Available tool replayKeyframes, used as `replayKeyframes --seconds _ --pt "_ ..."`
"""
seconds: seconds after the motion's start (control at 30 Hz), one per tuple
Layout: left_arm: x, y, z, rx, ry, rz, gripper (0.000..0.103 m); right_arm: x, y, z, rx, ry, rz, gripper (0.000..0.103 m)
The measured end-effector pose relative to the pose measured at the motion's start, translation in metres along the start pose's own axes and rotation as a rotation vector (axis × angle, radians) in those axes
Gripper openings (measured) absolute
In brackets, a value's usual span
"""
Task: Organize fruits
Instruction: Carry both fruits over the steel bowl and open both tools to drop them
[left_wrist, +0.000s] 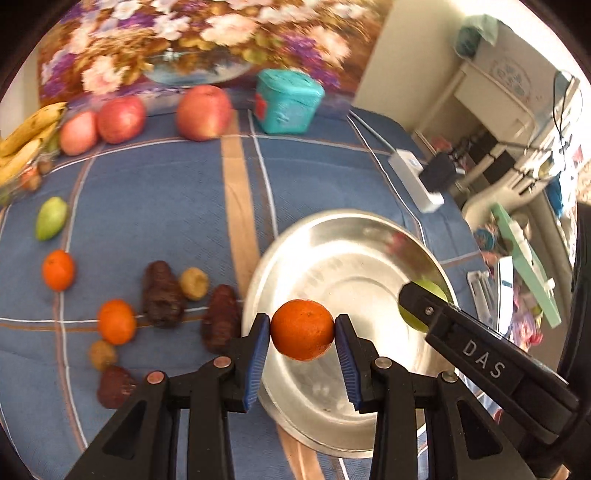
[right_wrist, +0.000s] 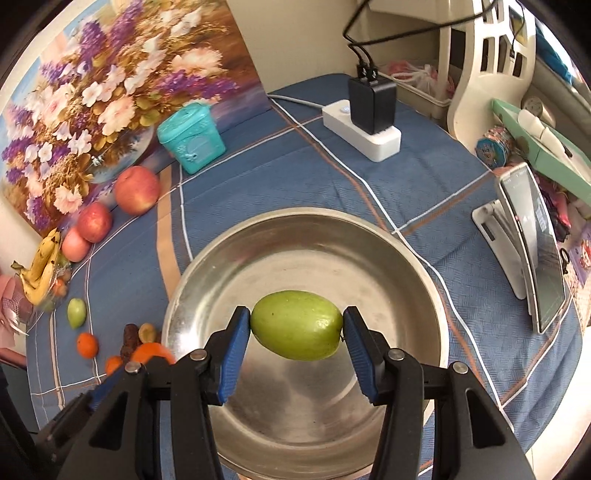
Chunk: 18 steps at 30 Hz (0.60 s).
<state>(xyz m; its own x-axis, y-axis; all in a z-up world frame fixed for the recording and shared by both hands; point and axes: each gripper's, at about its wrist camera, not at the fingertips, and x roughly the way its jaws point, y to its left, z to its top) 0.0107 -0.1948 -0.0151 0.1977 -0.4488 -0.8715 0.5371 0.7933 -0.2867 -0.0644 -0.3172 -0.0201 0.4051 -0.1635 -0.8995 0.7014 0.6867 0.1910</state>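
orange (left_wrist: 302, 329) clamped in left gripper (left_wrist: 302, 332), over the metal plate (left_wrist: 343, 236).

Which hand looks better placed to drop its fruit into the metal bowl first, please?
Right, probably. Its gripper holds the green fruit over the middle of the metal bowl; the left gripper holds its orange nearer the rim.
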Motion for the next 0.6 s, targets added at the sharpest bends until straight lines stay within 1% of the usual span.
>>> replayKeyframes --seconds 0.13,0.27,0.5,0.57,0.6 --pt "0.006 -0.0019 -0.0025 0.003 0.018 -0.003 0.04 0.0037 -0.0023 -0.0008 0.008 0.018 0.002 0.054" --pt "0.0058 0.0008 -0.0021 -0.007 0.018 -0.01 0.04 0.0056 -0.0014 -0.0018 0.004 0.028 0.001 0.054" --pt "0.0035 0.0039 -0.0023 -0.005 0.018 0.0 0.041 0.0038 -0.0014 -0.0013 0.003 0.018 -0.013 0.055" --pt "0.0024 0.0063 -0.0023 -0.008 0.015 0.019 0.043 0.0028 -0.0009 -0.0009 0.002 0.012 -0.018 0.064" --pt "0.0023 0.0079 -0.0021 -0.01 0.014 0.03 0.043 0.0026 -0.0012 -0.0007 0.002 0.01 -0.017 0.065"
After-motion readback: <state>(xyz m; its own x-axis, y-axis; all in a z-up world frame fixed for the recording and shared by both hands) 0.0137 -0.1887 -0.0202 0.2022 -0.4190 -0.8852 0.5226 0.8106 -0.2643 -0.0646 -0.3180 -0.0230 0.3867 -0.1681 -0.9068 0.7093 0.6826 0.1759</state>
